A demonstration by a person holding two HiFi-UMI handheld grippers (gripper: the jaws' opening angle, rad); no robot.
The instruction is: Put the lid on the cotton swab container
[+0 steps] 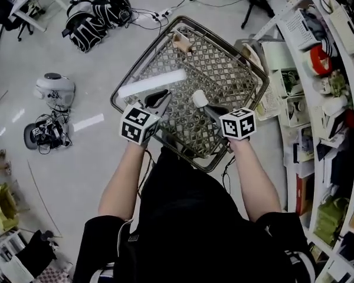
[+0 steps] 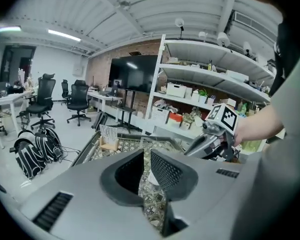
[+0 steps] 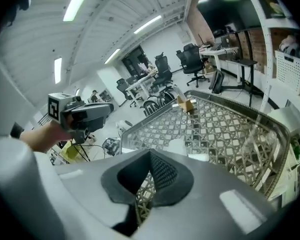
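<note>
A small white container (image 1: 198, 98) stands on the woven tabletop (image 1: 224, 69) just past my right gripper (image 1: 206, 107). In the right gripper view it shows as a white shape (image 3: 177, 146) beyond the jaws, with a second white piece (image 3: 199, 156) beside it. I cannot tell which piece is the lid. The right gripper (image 3: 150, 155) has its tips together with nothing between them. My left gripper (image 1: 161, 95) hovers a little to the left. In its own view, the left gripper (image 2: 146, 156) has a narrow empty slit between the pads, and a white bit (image 2: 153, 177) shows through it.
The table has a dark metal rim (image 1: 143, 56) and a small wooden card holder (image 1: 182, 40) at its far end. Crowded shelves (image 1: 318, 69) run along the right. On the floor to the left lie backpacks (image 1: 97, 19) and a round white device (image 1: 54, 90).
</note>
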